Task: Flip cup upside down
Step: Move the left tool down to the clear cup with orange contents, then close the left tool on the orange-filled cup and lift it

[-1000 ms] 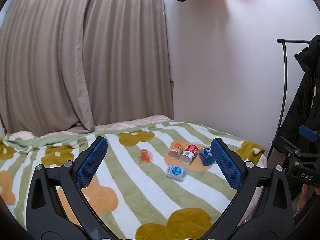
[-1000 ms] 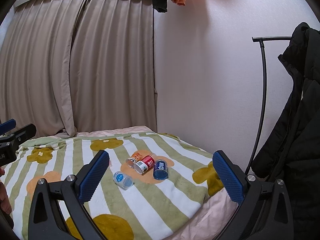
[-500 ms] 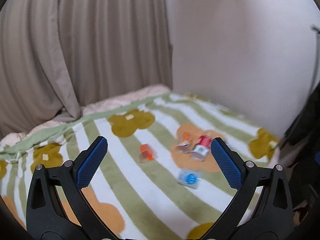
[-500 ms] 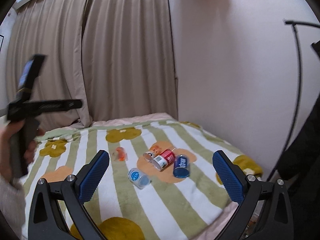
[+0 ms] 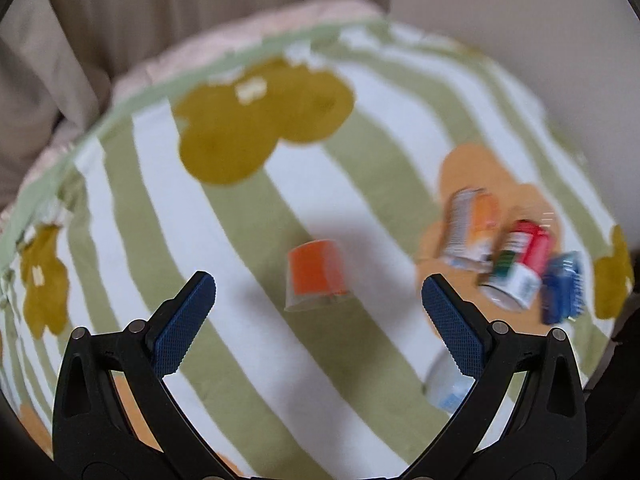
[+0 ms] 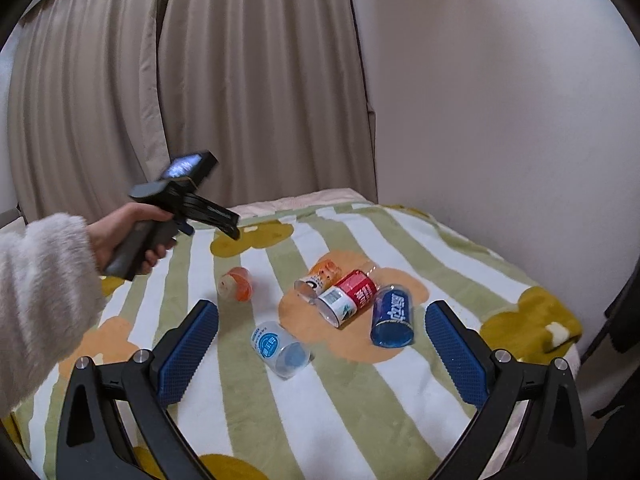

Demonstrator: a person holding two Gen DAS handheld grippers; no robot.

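Several small cups lie on their sides on a striped blanket [image 6: 340,420]. An orange cup [image 5: 316,276] lies apart at the left; it also shows in the right wrist view [image 6: 237,284]. My left gripper [image 5: 318,308] is open and empty, hovering just above and short of the orange cup. In the right wrist view the left gripper [image 6: 228,226] is held in a hand over the bed. My right gripper [image 6: 322,338] is open and empty, back from a clear cup with a blue label [image 6: 280,350].
An orange-and-white cup [image 6: 320,276], a red cup [image 6: 348,296] and a blue cup [image 6: 392,316] lie close together on an orange patch. Beige curtains [image 6: 200,80] hang behind the bed, a white wall [image 6: 500,100] to the right. The bed edge drops off at the right.
My left gripper has moved forward and down over the bed, so the orange cup now sits between its fingers' line of sight. The right gripper has come a little closer to the cups.
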